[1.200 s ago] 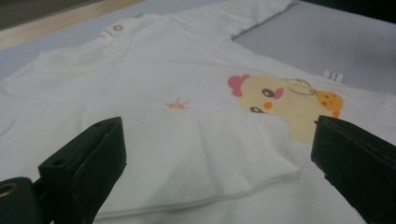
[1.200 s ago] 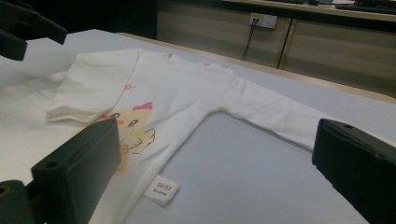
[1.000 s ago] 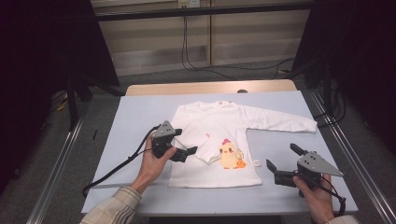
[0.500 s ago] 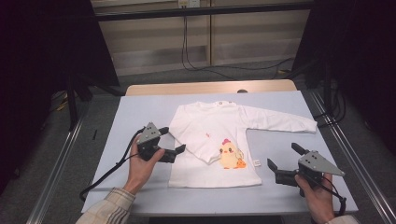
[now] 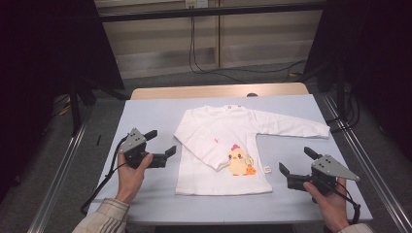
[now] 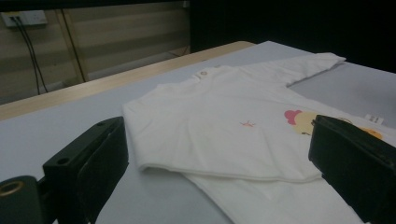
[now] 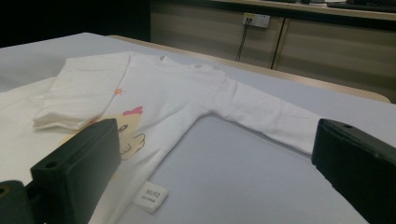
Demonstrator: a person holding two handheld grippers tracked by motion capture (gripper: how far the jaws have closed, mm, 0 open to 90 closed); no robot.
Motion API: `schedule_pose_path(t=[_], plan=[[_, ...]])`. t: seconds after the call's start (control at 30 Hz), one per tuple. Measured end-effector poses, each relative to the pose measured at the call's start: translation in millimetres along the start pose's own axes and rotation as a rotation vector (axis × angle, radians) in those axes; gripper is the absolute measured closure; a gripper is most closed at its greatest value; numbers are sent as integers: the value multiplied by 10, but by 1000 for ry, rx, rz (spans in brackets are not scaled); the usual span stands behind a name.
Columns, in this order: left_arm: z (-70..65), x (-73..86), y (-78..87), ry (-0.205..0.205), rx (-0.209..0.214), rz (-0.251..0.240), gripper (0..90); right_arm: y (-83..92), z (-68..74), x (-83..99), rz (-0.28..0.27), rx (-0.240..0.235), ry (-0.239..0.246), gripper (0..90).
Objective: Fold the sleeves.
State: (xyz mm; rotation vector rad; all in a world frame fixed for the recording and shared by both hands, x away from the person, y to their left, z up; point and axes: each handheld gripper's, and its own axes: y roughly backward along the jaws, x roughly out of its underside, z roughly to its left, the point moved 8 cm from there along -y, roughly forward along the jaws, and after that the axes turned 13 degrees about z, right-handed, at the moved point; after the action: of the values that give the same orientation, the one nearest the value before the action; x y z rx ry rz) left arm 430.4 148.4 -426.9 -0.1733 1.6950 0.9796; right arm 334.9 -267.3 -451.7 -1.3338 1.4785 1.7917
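A white long-sleeved child's shirt (image 5: 218, 141) with a yellow chick print (image 5: 238, 162) lies flat on the pale blue table (image 5: 155, 111). One sleeve (image 5: 197, 143) is folded across the chest. The other sleeve (image 5: 291, 127) stretches out to the right. My left gripper (image 5: 163, 142) hovers open just left of the shirt, holding nothing. Its own view looks across the folded sleeve (image 6: 210, 144) between wide jaws. My right gripper (image 5: 297, 161) is open to the right of the hem, apart from the cloth. Its view shows the size tag (image 7: 150, 196) and the outstretched sleeve (image 7: 261, 112).
A wooden strip (image 5: 218, 91) runs along the table's far edge. Metal rails (image 5: 63, 165) flank both sides of the table. The left gripper's cable (image 5: 104, 187) trails over the near left of the table. Bare table surface lies left and right of the shirt.
My left gripper has drawn back to the left, off the shirt, leaving the sleeve folded over the chest. The right gripper has barely moved.
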Motion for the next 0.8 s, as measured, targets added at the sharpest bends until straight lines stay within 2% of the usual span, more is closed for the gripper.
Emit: schedule_pose_path(t=[0.03,0.07,0.17,0.2,0.23,0.27,0.3,0.33,0.63,0.73,0.77,0.8], plan=[[28,22,30,3,-17,6,47,-3,-4,-1,3,-2,-5,12],[42,41,54,-13,-29,9,47,-8,-19,1,9,2,-8,12],[74,96,110,2,-36,5,47,-11,-51,-12,13,5,-30,12],[123,132,148,21,-63,9,47,-7,-92,-33,12,14,-39,12],[123,132,148,21,-63,9,47,-7,-92,-33,12,14,-39,12],[161,144,156,22,-92,20,47,-3,-134,-48,10,26,-57,15],[174,146,160,10,-103,25,47,-3,-134,-48,10,26,-57,15],[173,145,183,1,-90,30,47,-4,-160,-55,19,18,-84,20],[135,144,396,12,-106,-8,47,-30,-308,-127,24,23,-121,14],[155,159,449,23,-127,-14,47,-33,-350,-152,19,27,-124,15],[173,174,483,32,-123,-29,47,-32,-400,-178,14,35,-129,15],[213,224,511,54,-129,-18,48,-33,-415,-187,13,38,-133,16]])
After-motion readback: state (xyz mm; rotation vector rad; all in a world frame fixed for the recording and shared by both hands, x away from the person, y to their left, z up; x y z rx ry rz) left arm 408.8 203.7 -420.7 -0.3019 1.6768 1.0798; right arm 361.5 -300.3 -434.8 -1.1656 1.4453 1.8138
